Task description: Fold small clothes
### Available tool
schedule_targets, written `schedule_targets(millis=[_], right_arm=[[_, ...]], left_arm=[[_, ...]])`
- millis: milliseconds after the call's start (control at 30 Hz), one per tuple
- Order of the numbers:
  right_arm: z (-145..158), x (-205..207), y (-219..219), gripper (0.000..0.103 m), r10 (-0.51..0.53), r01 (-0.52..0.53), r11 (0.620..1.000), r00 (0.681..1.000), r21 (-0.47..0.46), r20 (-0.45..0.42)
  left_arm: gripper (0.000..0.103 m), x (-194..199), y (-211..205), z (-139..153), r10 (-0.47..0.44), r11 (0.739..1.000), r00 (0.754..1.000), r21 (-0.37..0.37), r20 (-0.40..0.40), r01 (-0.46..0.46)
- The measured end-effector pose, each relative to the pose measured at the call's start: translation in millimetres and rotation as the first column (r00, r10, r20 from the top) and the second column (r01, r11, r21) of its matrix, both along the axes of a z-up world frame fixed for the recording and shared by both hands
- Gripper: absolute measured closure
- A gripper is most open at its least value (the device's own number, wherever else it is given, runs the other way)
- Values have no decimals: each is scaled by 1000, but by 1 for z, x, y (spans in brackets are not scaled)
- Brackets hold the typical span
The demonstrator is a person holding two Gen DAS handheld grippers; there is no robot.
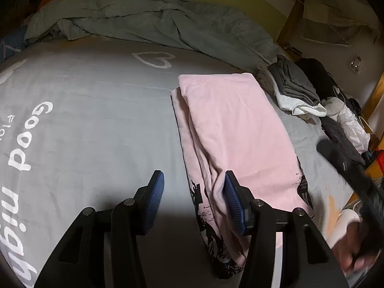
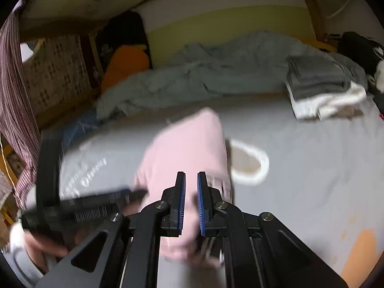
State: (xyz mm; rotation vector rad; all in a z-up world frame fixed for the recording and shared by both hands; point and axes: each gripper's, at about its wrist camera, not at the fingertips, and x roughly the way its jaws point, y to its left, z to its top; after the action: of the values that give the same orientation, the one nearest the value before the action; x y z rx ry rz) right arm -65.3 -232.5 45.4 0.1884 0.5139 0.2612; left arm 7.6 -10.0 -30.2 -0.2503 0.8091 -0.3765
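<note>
A pink shirt [image 1: 235, 129] with a black print lies folded lengthwise on the grey bed sheet [image 1: 96, 120]. My left gripper [image 1: 194, 192] is open; its right finger rests against a fold of the shirt's near edge, its left finger is over bare sheet. In the right wrist view, which is blurred, the pink shirt [image 2: 187, 148] lies ahead of my right gripper [image 2: 191, 187], whose jaws stand a narrow gap apart with nothing between them. The other hand-held gripper [image 2: 79, 206] shows at the left of that view.
A rumpled grey-green duvet [image 1: 148, 16] lies along the far side of the bed. A stack of folded grey and white clothes [image 1: 295, 91] sits at the right, with dark clothes [image 1: 340, 134] and clutter beyond. An orange pillow [image 2: 124, 64] leans at the back left.
</note>
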Motion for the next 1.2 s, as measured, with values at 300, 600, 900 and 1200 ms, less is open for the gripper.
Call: schedule_targets(millis=[300, 600, 900, 1200], right_arm=[[-33, 47, 3, 95, -10, -5, 996, 988, -93, -155], [-15, 116, 3, 95, 68, -83, 996, 943, -32, -326], [4, 148, -12, 95, 101, -60, 991, 915, 116, -390], [-25, 206, -7, 95, 92, -49, 994, 844, 95, -529]], left_arm=[[51, 0, -2, -3, 9, 1000, 1000, 7, 6, -9], [51, 1, -2, -1, 7, 1000, 1000, 8, 11, -7], [51, -2, -3, 2, -1, 1000, 1000, 25, 31, 1], [51, -3, -4, 5, -2, 999, 999, 37, 43, 1]])
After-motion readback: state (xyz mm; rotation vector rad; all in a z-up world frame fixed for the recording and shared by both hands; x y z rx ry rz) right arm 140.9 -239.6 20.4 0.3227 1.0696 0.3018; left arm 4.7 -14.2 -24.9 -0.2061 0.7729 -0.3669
